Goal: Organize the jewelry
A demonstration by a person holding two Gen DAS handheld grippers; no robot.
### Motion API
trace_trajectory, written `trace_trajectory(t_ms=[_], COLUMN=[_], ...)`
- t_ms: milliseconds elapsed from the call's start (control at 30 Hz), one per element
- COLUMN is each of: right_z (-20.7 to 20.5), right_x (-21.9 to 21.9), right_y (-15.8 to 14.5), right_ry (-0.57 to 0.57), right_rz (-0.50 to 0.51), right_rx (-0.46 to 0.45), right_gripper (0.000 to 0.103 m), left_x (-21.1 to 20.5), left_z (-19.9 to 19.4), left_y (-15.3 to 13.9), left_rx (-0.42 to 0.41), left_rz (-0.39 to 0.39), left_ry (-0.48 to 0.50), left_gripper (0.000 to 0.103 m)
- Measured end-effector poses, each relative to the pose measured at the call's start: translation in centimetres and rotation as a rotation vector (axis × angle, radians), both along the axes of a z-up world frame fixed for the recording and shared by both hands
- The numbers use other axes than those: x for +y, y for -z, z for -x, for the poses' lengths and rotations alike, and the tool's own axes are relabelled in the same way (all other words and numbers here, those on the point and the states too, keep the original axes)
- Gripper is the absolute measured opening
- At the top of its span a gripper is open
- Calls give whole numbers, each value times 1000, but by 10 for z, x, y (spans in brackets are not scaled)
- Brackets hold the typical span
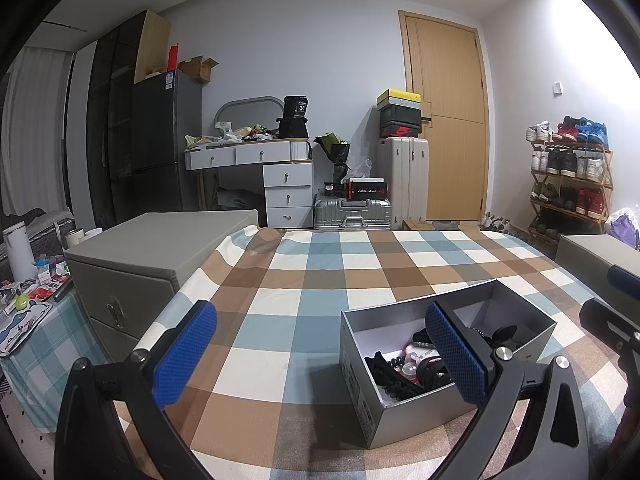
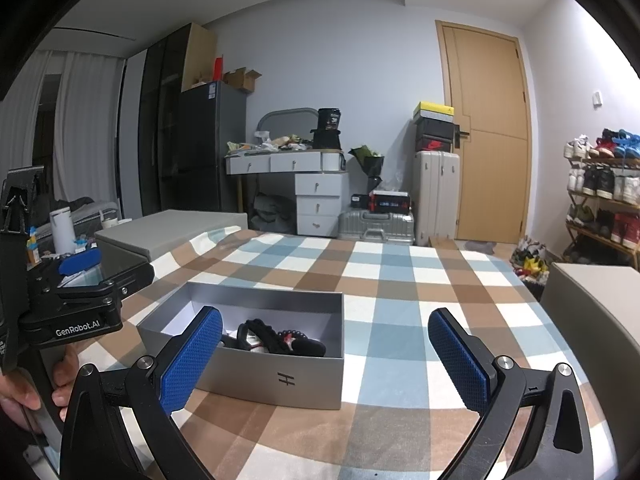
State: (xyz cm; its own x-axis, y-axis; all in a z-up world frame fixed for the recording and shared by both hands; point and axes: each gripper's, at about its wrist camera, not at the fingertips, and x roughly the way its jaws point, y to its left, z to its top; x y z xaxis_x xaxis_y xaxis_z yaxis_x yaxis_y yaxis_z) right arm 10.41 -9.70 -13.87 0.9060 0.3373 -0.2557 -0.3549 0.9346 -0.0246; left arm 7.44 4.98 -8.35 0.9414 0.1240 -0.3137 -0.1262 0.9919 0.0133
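Observation:
A grey open box [image 1: 404, 414] stands on the checked tablecloth [image 1: 304, 280] and holds a tangle of black, red and pale jewelry pieces [image 1: 400, 368]. My left gripper [image 1: 320, 356] is open and empty, just left of and above the box; its right finger overlaps the box. In the right wrist view the same box [image 2: 288, 380] sits front left with the jewelry [image 2: 276, 340] inside. My right gripper [image 2: 326, 360] is open and empty, above the box's near right corner. The left gripper's body [image 2: 76, 296] shows at the left edge.
Grey storage boxes stand at the table's left [image 1: 152, 256] and right [image 2: 592, 304]. A cluttered side table [image 1: 28, 304] is at far left. Behind are a dresser [image 1: 260, 176], suitcases [image 1: 400, 184], a door [image 1: 448, 120] and a shoe rack [image 1: 568, 184].

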Motion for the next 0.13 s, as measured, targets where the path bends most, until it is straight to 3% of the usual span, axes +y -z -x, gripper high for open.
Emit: trace_trajectory(t_ms=[133], right_z=[0], right_x=[0], right_y=[0], right_ry=[0], right_rz=[0], right_rx=[0], right_gripper=[103], left_x=[-1], left_z=[0], left_y=[0], left_rx=[0], left_rz=[-1], left_ry=[3], left_gripper=[102])
